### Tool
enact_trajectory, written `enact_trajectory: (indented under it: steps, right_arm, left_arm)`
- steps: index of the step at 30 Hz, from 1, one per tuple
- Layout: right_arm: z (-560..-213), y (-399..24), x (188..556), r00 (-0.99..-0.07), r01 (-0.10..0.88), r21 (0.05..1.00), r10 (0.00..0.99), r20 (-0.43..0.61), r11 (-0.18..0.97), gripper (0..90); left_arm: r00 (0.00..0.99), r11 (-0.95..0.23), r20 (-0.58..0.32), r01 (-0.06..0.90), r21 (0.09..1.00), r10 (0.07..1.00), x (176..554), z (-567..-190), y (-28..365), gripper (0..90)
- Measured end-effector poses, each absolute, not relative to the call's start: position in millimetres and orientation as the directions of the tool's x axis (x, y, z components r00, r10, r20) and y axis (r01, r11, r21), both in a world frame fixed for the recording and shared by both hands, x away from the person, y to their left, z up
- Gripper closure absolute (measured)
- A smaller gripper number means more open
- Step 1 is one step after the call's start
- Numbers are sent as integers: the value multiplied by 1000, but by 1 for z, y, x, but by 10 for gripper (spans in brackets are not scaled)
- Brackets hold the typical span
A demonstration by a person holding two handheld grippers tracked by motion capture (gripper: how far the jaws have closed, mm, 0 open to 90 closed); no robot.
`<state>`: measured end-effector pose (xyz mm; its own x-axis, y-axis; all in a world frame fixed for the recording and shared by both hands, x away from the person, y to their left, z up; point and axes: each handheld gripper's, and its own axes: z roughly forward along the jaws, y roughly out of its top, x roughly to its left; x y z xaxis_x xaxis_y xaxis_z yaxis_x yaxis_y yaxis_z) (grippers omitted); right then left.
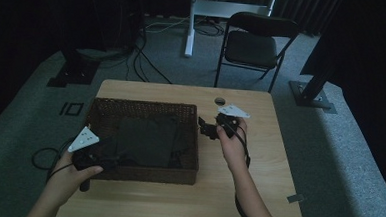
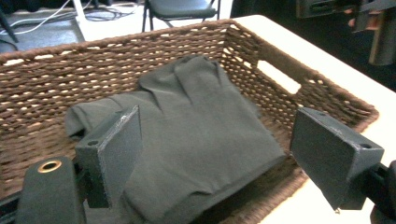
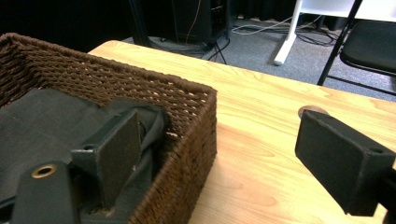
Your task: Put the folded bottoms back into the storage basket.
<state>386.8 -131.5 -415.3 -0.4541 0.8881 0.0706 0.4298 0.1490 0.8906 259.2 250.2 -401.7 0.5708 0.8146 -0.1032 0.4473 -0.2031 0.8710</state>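
where the wicker basket (image 1: 189, 138) sits on the left half of the wooden table (image 1: 256, 192), a dark grey cloth (image 1: 144, 141) is seen lying inside it, folded into a rough rectangle. in the left gripper view the cloth (image 2: 201, 126) is shown to be smooth and matte, with a few soft creases near its far end and a loose fold spilling toward the near wall. most of the basket floor is covered by it, and its edges are pressed against the woven walls. the basket (image 2: 116, 60) is brown, with a cut-out handle slot in one short side.

the left gripper (image 1: 109, 163) is held at the near left corner of the basket, its jaws spread wide over the cloth without gripping anything. the right gripper (image 1: 203, 126) is held just beside the basket's right wall, and its jaws are likewise spread wide: in the right gripper view one jaw is seen inside the basket (image 3: 187, 107) close to the cloth (image 3: 42, 121), the other out over the bare table (image 3: 261, 140). whether that inner jaw touches the cloth cannot be told.
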Motion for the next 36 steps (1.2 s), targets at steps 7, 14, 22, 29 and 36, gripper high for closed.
enact_trajectory:
  steps: [7, 14, 22, 29, 36]
  right_arm:
    - [-427, -142, 383, -448, 435, 886, 892, 60, 159, 137]
    - [-441, -153, 380, -439, 446, 881, 896, 62, 158, 137]
    - [-452, -162, 378, -429, 463, 874, 900, 77, 146, 138]
    - [-460, -168, 376, -423, 462, 875, 903, 77, 142, 138]
    - [-469, -175, 374, -415, 467, 873, 907, 78, 139, 137]
  left_arm:
    - [571, -199, -91, 424, 883, 816, 244, -407, 250, 181]
    - [561, -188, -83, 407, 894, 823, 230, -413, 251, 182]
    - [557, -167, -84, 385, 908, 827, 212, -416, 253, 182]
    - [545, -155, -87, 383, 911, 834, 197, -426, 257, 181]
    - [518, -141, -89, 388, 911, 851, 180, -439, 263, 181]
